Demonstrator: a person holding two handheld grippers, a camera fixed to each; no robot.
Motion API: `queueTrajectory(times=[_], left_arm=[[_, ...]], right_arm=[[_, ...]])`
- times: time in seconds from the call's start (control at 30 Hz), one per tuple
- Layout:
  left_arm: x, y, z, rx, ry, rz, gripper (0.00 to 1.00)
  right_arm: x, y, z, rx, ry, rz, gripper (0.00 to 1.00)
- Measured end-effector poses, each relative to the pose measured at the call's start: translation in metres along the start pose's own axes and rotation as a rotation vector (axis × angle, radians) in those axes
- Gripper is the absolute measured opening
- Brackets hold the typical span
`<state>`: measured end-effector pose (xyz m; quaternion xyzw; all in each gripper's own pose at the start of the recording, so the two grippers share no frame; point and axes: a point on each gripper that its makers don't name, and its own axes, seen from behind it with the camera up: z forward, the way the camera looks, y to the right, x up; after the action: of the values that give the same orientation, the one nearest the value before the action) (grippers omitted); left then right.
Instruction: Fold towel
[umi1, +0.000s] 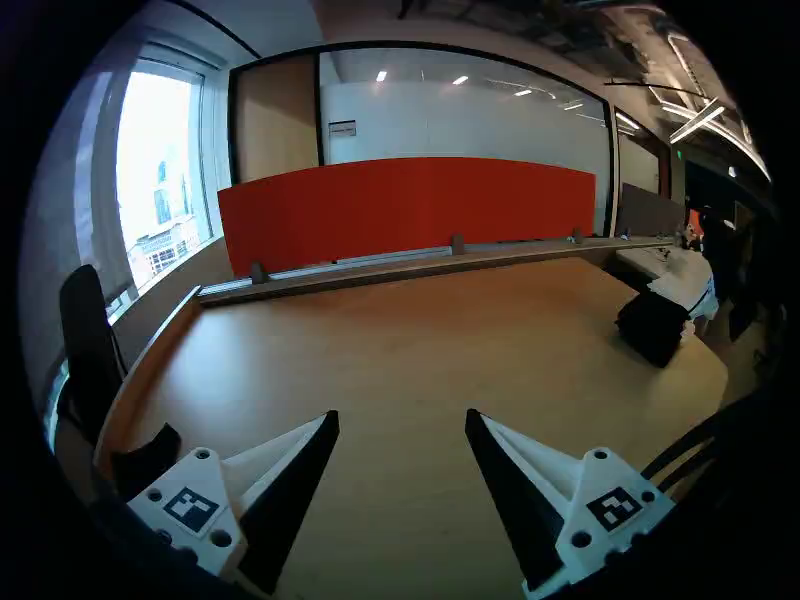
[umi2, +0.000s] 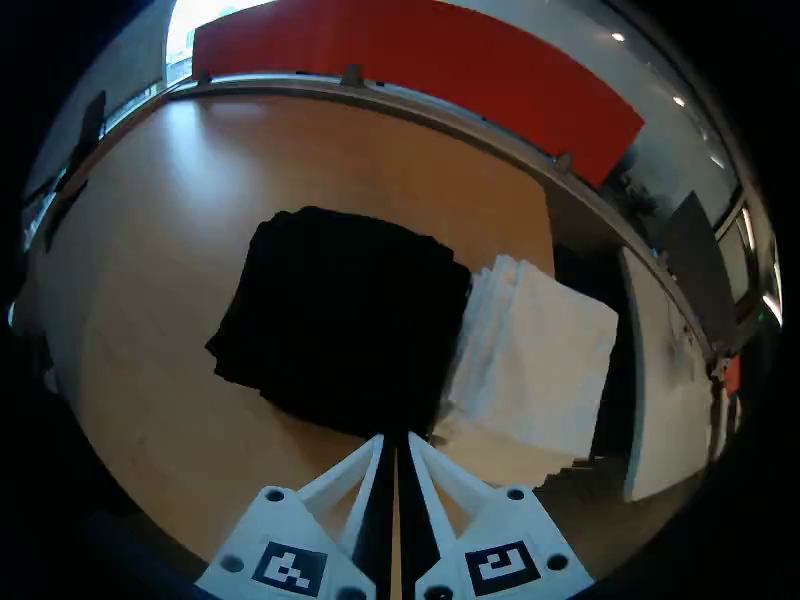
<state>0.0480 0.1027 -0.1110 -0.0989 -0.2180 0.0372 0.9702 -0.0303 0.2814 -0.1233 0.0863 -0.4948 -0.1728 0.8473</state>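
Now left gripper (umi1: 401, 414) jaws wide; right gripper (umi2: 397, 438) jaws closed at black towel (umi2: 340, 320) edge.

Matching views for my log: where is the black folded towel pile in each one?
Left gripper view: black towel pile at far right, near the table edge.
Right gripper view: same pile at centre, white pile beside it.
Shared landmark: red divider panel behind the table.

A wooden table (umi1: 420, 330) runs up to a red divider (umi1: 400, 205); a bright window (umi1: 160, 190) stands behind; a dark chair (umi1: 85, 335) sits beside the table's edge.
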Motion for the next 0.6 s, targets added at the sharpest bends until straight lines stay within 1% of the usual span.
queueTrajectory(times=[0.2, 0.4, 0.47, 0.53, 0.6], left_arm=[[0.0012, -0.0001, 0.0017, 0.002, -0.003, 0.004, 0.94], [0.0009, 0.0008, 0.0049, -0.001, -0.005, -0.002, 0.94], [0.0014, 0.0014, 0.0059, -0.003, -0.005, -0.001, 0.94], [0.002, 0.0018, 0.007, -0.004, -0.004, -0.001, 0.94], [0.0026, 0.0017, 0.0081, -0.005, -0.003, -0.001, 0.94]], right_arm=[[-0.0029, -0.0027, 0.0044, -0.002, 0.007, 0.018, 0.04], [-0.0016, -0.0045, 0.0002, -0.002, 0.019, 0.016, 0.08], [-0.0008, -0.0049, -0.0012, -0.003, 0.022, 0.018, 0.11], [0.0, -0.0053, -0.0027, -0.004, 0.026, 0.02, 0.18], [0.0008, -0.0055, -0.0043, -0.005, 0.029, 0.022, 0.32]])
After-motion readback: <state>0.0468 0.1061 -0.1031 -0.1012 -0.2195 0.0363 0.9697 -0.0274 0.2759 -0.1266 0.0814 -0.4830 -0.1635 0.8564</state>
